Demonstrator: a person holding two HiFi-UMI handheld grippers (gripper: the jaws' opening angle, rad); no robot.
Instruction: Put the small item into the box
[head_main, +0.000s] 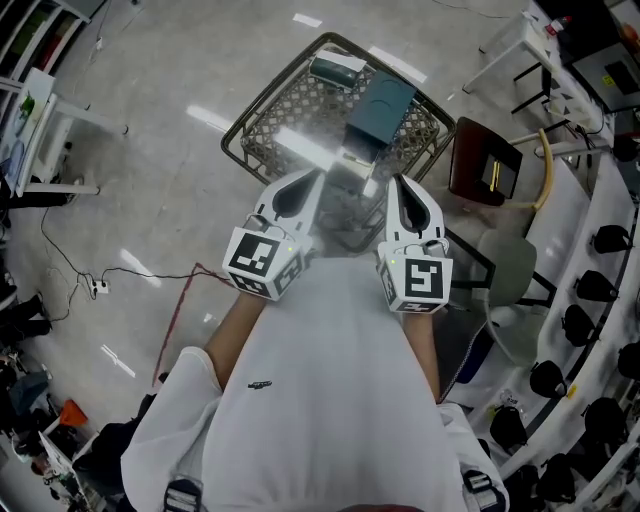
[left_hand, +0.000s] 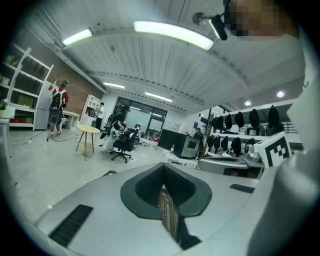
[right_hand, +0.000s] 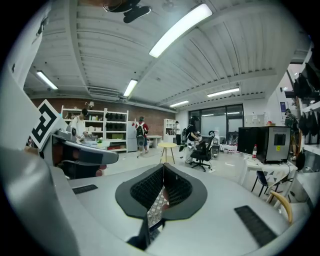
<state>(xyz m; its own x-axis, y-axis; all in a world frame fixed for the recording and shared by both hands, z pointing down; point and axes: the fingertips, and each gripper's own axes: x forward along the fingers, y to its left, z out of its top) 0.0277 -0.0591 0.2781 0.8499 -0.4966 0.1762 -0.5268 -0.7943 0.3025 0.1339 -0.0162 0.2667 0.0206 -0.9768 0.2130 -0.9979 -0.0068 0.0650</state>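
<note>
In the head view both grippers are held close to the person's chest, pointing away over a wire basket (head_main: 262, 120) on the floor. A teal box (head_main: 381, 104) lies inside the basket, with a small pale-and-green packet (head_main: 336, 68) at its far end. My left gripper (head_main: 317, 176) has its jaws pressed together with nothing between them; the left gripper view shows the same, my left gripper (left_hand: 163, 166) aimed level into the room. My right gripper (head_main: 393, 182) is likewise shut and empty, and my right gripper (right_hand: 164, 166) shows only a thin slit low down.
A brown chair (head_main: 485, 160) and a grey chair (head_main: 510, 268) stand right of the basket. A white curved counter with black headsets (head_main: 598, 285) runs along the right. A cable (head_main: 150, 277) crosses the floor at left. Distant people, an office chair (left_hand: 122, 145) and a yellow round table (right_hand: 167, 146) show.
</note>
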